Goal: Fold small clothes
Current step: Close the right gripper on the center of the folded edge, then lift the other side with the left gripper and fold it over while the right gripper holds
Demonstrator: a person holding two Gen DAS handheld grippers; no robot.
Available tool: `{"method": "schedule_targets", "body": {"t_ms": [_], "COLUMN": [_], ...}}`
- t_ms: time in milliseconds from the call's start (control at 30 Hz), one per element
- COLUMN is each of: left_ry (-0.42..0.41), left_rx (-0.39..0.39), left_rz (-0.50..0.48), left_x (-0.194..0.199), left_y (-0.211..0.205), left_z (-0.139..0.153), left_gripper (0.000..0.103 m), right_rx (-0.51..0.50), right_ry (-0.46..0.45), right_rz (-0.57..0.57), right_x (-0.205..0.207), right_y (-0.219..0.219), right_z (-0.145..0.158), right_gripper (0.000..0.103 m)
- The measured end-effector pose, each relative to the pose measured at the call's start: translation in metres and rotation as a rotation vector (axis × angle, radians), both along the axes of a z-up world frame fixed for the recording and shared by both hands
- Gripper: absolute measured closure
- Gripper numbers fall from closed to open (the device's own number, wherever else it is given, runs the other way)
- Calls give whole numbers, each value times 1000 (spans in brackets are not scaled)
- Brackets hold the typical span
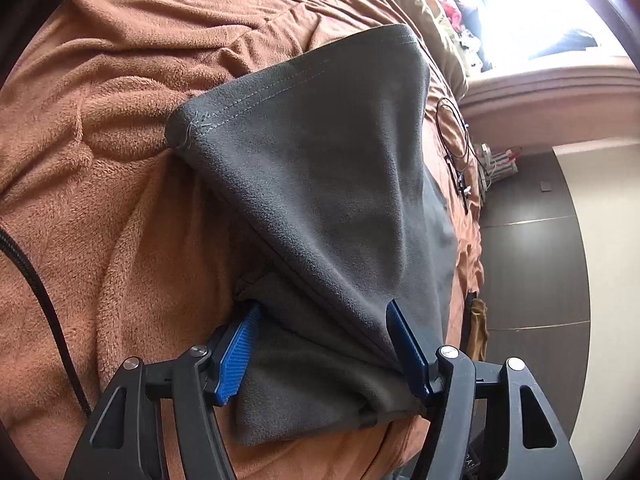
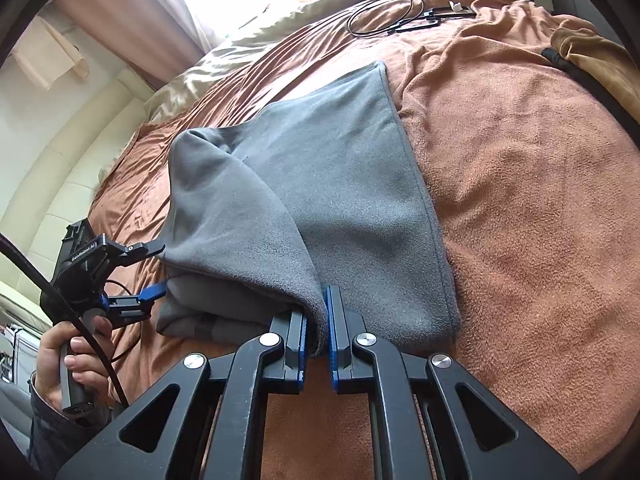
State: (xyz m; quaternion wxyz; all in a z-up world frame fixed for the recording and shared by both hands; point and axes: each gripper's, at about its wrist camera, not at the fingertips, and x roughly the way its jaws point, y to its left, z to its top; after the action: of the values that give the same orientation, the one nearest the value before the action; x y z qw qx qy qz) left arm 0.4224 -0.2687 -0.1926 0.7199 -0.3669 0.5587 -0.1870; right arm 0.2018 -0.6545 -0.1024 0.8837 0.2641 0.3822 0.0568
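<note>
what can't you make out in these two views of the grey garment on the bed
- What kind of garment the grey garment is: folded over itself in both views.
- Whether the left hand-held gripper pinches the cloth: left wrist view, fabric drapes over its spread pads.
- Items by the window: glare, too small.
- The cable's ends: right wrist view, too small.
- The person beyond a hand: cut off by the edge.

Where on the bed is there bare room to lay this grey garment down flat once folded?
Bare brown blanket lies right of the grey garment, out to the bed edge. More lies on its other side. Crowded: the far end, with the black cable and pillow.
</note>
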Motion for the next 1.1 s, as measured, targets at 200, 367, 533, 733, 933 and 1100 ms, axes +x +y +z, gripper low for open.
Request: {"method": "schedule_targets", "body": {"t_ms": [200,367,533,733,933,1100], "left_ry": [30,30,-80,-251,-343,-344], "left_rx": [-30,14,21,26,38,53], "left_rz": [47,47,24,-67,-199,-268], "left_x": [9,14,9,30,56,72], "left_y": [6,11,7,-27,-83,-129], "left_z": [-8,-2,38,105,143,146], "left_gripper": [38,85,91,91,91,91], "right_rx": [24,30,46,86,140,179], "right_ry": [-14,-21,-30,-48,-43,-35], "right_rz": [-14,-6,-6,-7,-17,-31], "right_x": [-5,-9,-10,-15,-19,-20], "right_y": [-2,-1,-4,-9,-20,-33], "right_z": [-2,-3,-1,2,-7,-15], "right_gripper": [99,99,99,99,99,99]}}
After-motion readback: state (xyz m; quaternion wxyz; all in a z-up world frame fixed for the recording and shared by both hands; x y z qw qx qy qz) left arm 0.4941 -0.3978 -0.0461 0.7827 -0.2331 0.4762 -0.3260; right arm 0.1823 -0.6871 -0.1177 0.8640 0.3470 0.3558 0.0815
